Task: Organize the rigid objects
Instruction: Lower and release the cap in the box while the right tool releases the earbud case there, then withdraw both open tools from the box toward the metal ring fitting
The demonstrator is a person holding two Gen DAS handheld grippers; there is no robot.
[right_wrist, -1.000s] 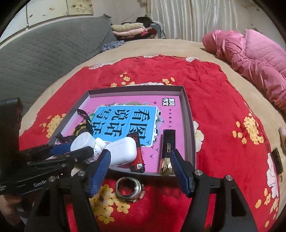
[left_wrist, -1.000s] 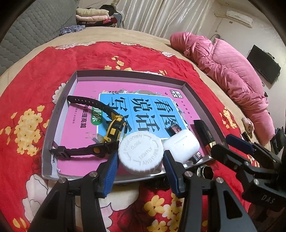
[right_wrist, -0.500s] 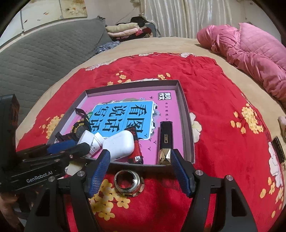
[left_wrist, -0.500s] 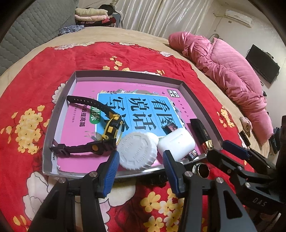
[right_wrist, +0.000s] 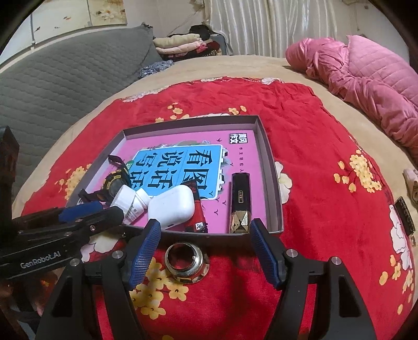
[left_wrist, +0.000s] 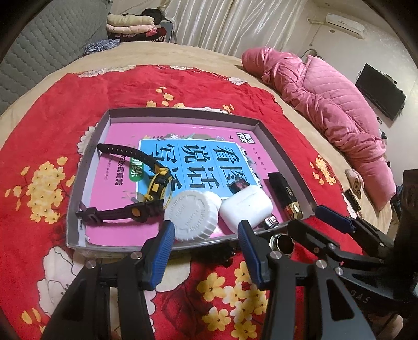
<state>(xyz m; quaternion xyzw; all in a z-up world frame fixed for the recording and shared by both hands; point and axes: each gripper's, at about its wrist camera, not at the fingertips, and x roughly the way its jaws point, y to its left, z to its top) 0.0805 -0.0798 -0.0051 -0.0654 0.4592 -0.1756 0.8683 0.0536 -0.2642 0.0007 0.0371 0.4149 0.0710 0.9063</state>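
Note:
A shallow grey tray (left_wrist: 180, 113) (right_wrist: 271, 167) on the red floral blanket holds a pink book, a black-and-yellow watch (left_wrist: 156, 187) (right_wrist: 115, 183), a white pill bottle (left_wrist: 192, 215) (right_wrist: 130, 201), a white earbud case (left_wrist: 247, 206) (right_wrist: 172, 206), a red packet (right_wrist: 196, 209) and a black-gold lighter (left_wrist: 283, 194) (right_wrist: 240, 204). A metal ring fitting (right_wrist: 186, 262) (left_wrist: 283, 243) lies on the blanket just in front of the tray. My left gripper (left_wrist: 206, 251) is open and empty, short of the bottle. My right gripper (right_wrist: 205, 251) is open and empty, above the ring.
A pink quilted jacket (left_wrist: 326, 104) (right_wrist: 365, 78) lies at the back right. Folded clothes (left_wrist: 130, 24) are stacked at the far back. A grey quilted headboard (right_wrist: 65, 78) stands on the left. A small dark object (right_wrist: 405, 217) lies on the blanket at the right.
My left gripper has drawn back from the pill bottle, which now lies in the tray. My right gripper has pulled back slightly; the ring fitting now sits further between its fingers.

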